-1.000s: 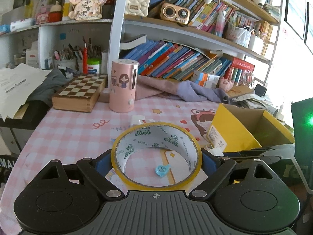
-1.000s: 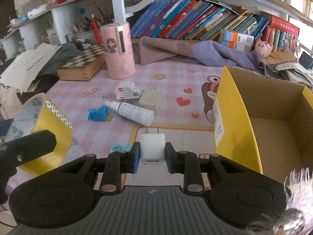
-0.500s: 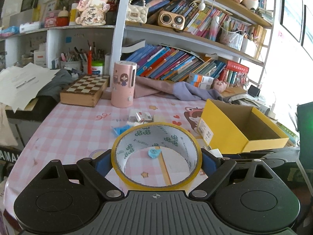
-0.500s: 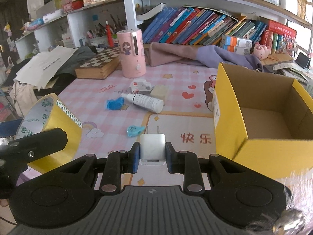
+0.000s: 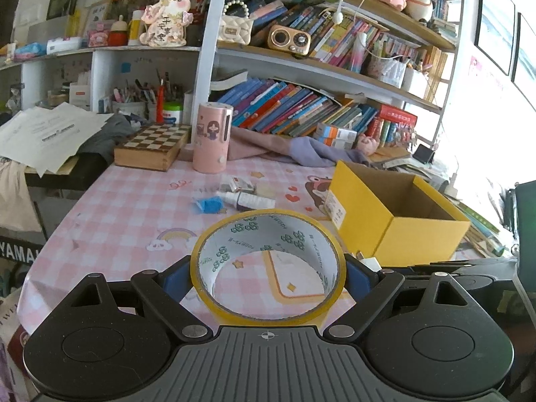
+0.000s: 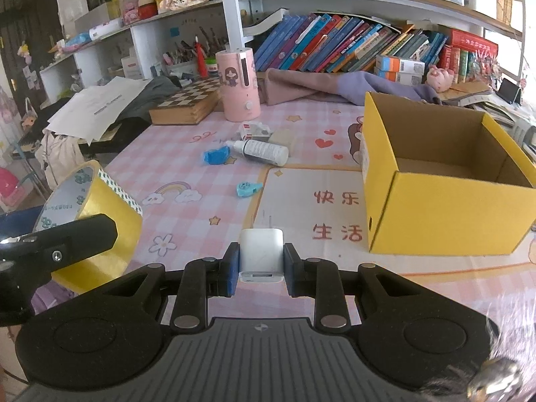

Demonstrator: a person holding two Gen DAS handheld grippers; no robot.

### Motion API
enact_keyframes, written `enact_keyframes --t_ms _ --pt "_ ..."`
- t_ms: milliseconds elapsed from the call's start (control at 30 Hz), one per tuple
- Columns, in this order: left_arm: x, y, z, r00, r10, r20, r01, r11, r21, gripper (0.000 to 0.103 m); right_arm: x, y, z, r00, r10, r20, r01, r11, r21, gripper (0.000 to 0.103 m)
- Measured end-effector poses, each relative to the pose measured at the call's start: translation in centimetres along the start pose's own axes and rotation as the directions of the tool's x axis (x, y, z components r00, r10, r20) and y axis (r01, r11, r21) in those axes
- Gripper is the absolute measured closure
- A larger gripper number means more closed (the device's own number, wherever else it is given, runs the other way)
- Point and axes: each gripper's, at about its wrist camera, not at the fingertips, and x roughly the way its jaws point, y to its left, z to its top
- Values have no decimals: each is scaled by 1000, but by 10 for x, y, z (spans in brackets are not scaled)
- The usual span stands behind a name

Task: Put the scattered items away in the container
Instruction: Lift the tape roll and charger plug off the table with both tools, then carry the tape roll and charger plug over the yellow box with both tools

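Two grippers hang above the pink table (image 6: 187, 221), each gripping something. The left gripper (image 5: 268, 273) clamps a tape roll (image 5: 268, 264), its open core facing forward. The right gripper (image 6: 261, 263) pinches a white charger (image 6: 261, 256), prongs pointing ahead. An open yellow box (image 6: 445, 181) stands ahead and right, with bare tabletop between it and the grippers.

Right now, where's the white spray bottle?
In the right wrist view the spray bottle lies on its side on the table, left of the yellow box, between the blue wad and a beige block.
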Motion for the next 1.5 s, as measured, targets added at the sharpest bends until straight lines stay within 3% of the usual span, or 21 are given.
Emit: enact_keyframes --t_ms 467,933,1500 --pt "-8 -37 -21 992 -108 -62 111 993 46 12 -43 -25 -44 997 -74 -29 76 994 77 78" --pt "-1 -77 -34 959 -252 -128 267 957 113 12 -78 -60 -76 977 -201 -66 210 958 197 78" --pt "7 -116 -34 923 -354 -153 378 909 177 12 -106 -86 -93 954 -292 -68 300 916 267 78"
